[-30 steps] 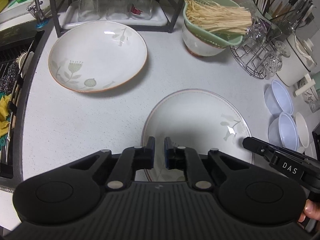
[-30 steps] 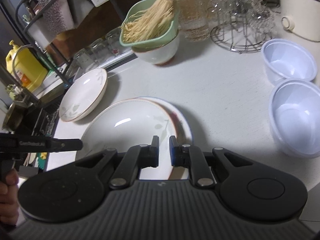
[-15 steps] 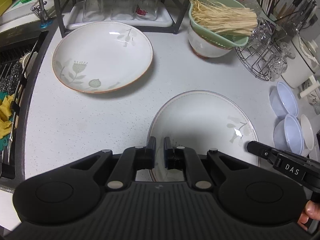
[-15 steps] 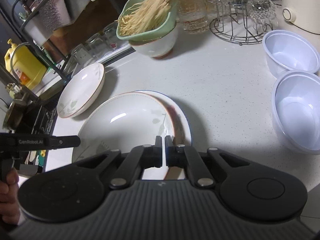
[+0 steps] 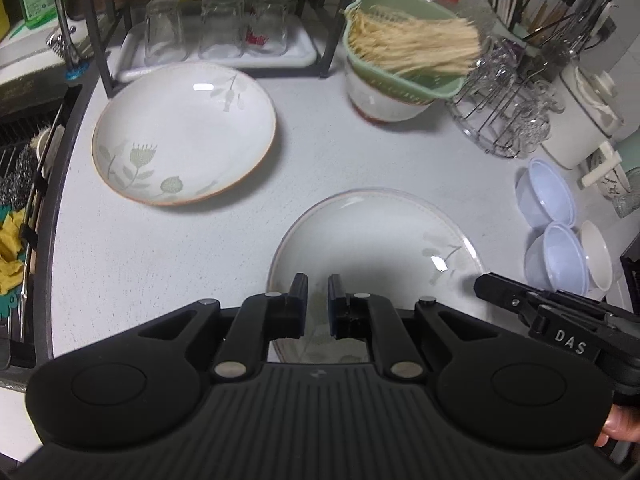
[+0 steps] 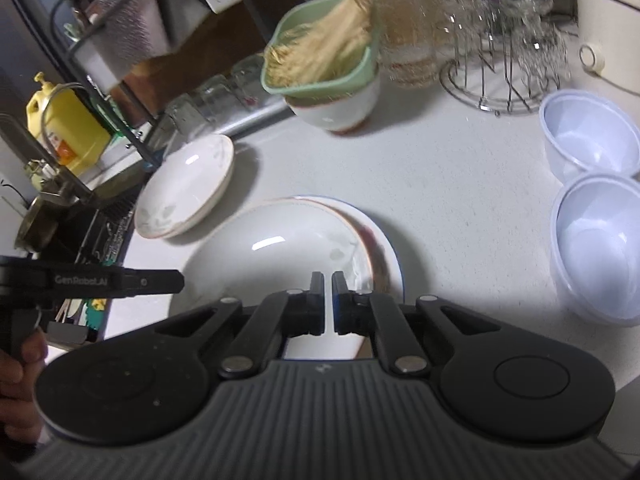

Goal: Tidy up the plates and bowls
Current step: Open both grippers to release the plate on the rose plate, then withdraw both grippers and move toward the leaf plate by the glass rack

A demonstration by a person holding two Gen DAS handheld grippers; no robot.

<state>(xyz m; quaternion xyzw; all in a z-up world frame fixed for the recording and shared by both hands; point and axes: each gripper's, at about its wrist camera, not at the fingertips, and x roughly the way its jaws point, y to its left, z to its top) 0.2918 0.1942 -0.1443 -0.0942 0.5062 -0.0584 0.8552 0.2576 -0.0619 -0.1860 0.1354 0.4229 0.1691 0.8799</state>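
A white leaf-patterned deep plate [image 5: 380, 240] [image 6: 272, 256] lies off-centre on a flat blue-rimmed plate [image 6: 384, 248] on the counter. My left gripper [image 5: 318, 280] hangs over its near-left rim, jaws shut with nothing between them; its tip [image 6: 180, 280] shows at the plate's left edge in the right wrist view. My right gripper [image 6: 324, 276] is shut and empty over the near-right rim, its tip [image 5: 480, 285] at the plate's right edge. A second flower-patterned plate [image 5: 184, 132] [image 6: 188, 184] sits further back left. Two lilac bowls [image 5: 546, 196] [image 6: 600, 248] stand at the right.
A green colander of noodles [image 5: 400, 48] rests on a white bowl at the back. Upturned glasses on a tray [image 5: 216, 26] stand under a black shelf frame. A wire glass rack [image 5: 504, 120] and a white pot [image 5: 580, 120] are back right. The sink [image 5: 24, 160] lies left.
The right gripper's jaws closed from a small gap to nearly touching. Both grippers have stayed over the leaf plate; the plates and bowls have not moved.
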